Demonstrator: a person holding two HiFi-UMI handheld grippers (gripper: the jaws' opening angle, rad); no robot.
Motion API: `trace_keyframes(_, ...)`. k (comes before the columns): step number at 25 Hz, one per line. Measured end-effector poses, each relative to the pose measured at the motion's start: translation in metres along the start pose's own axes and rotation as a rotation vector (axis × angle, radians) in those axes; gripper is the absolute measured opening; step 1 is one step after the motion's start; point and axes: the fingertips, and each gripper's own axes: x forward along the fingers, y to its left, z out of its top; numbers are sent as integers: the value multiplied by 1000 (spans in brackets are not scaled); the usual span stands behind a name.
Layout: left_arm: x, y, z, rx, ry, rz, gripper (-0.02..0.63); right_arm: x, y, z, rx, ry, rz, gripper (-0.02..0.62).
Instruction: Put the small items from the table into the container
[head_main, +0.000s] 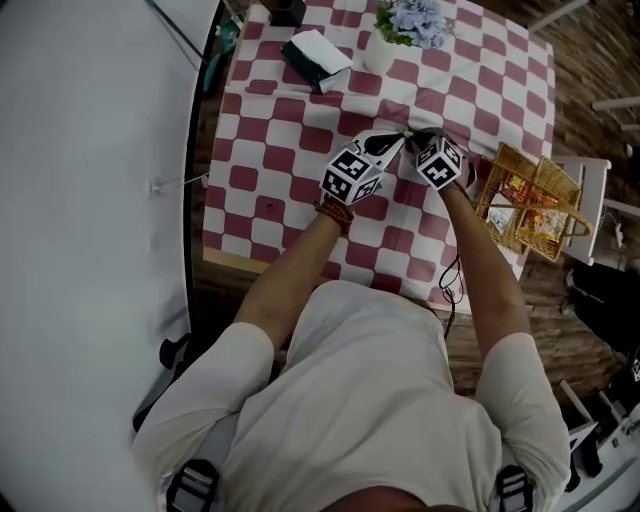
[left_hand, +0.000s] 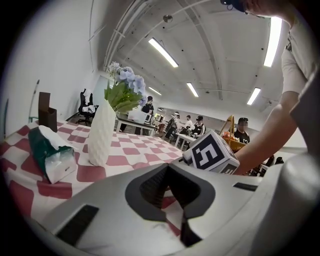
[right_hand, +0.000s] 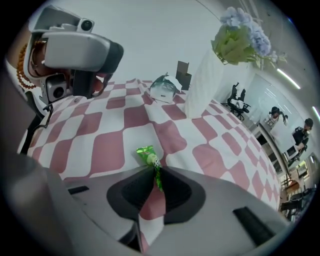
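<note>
A small green wrapped candy (right_hand: 148, 156) lies on the red-and-white checked tablecloth (right_hand: 105, 145), and its tail runs in between my right gripper's (right_hand: 155, 173) jaw tips, which are closed on it. In the head view the candy (head_main: 406, 131) is a green speck mid-table where both grippers meet. My left gripper (left_hand: 169, 167) points low across the table from the left, jaws together at the tips with nothing between them. The right gripper's marker cube (left_hand: 210, 152) shows just ahead of it. A gold wire basket (head_main: 500, 162) holding packets stands off the table's right edge.
A white vase of blue flowers (head_main: 380, 48) and a green-and-white tissue pack (head_main: 315, 58) stand at the far side. A dark box (head_main: 287, 10) sits at the far edge. People and desks fill the room beyond.
</note>
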Motion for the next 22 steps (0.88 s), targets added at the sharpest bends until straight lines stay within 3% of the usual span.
trace_keyframes(4,-3,0,4,-2,-12,5,25,-7,3,4,-2,-24,-7,35)
trace_keyframes(12,-16,-20,30,13,-61,-11,25,-66,2,28,113,-180,-62,26)
trace_keyframes(22,-66,-73,115,61,-232,-17,25,-200,5,63,272,-468,-168,25)
